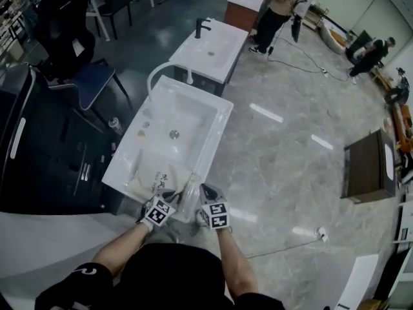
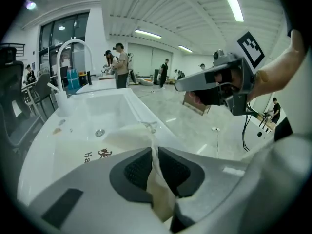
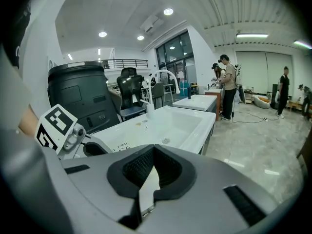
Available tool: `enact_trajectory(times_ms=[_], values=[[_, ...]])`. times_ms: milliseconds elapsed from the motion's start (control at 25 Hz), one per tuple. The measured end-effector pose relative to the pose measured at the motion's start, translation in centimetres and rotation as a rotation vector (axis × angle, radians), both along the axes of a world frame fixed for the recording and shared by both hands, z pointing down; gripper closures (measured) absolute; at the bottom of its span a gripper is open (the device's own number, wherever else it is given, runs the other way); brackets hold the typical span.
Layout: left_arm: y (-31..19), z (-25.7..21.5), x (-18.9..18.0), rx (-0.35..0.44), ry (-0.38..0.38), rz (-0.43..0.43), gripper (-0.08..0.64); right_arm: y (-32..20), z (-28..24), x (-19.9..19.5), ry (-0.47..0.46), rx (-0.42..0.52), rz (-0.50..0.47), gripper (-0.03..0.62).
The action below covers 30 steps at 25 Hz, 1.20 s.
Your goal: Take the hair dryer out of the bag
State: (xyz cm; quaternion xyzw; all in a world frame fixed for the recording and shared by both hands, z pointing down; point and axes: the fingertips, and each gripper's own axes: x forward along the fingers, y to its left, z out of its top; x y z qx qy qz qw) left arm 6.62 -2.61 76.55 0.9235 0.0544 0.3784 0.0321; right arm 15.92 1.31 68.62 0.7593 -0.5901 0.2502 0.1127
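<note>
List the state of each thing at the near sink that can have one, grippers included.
left gripper: shut on the bag's cloth.
right gripper: shut on a fold of the bag.
bag: lying slumped on the sink's near end, pinched at its edge by both grippers.
hair dryer: not in view, not yet out.
faucet: no water running.
sink: looks dry.

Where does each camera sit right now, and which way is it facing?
Head view: on the head, steeply down at sink, bag, both forearms, left gripper, right gripper.
Left gripper view: rides the left gripper, along jaws pinching the bag toward the tap; right gripper shows.
Right gripper view: rides the right gripper, jaws shut on bag edge; left gripper shows.
Both gripper views share the sink.
</note>
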Motion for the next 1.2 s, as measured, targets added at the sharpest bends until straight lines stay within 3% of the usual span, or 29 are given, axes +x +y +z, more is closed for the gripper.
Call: enact_trajectory(times_ms=[320, 600, 840, 1200], values=[[-3.2, -2.0, -0.3, 0.012, 0.076, -0.116, 0.529, -1.7, -0.4, -1.7, 0.010, -0.003, -0.079, 0.601], [-7.8, -2.9, -1.8, 0.006, 0.104, -0.282, 0.531, -3.2, -0.1, -3.4, 0.013, -0.017, -0.169, 0.601], [-8.7, -3.0, -2.3, -0.006, 0.122, -0.290, 0.531, -4.1, 1.2, -5.2, -0.003, -0.053, -0.258, 0.601], [-9.2, -2.1, -2.4, -0.052, 0.153, -0.256, 0.529, -5.8, 6.8, -8.8, -0.020, -0.181, -0.420, 0.601]])
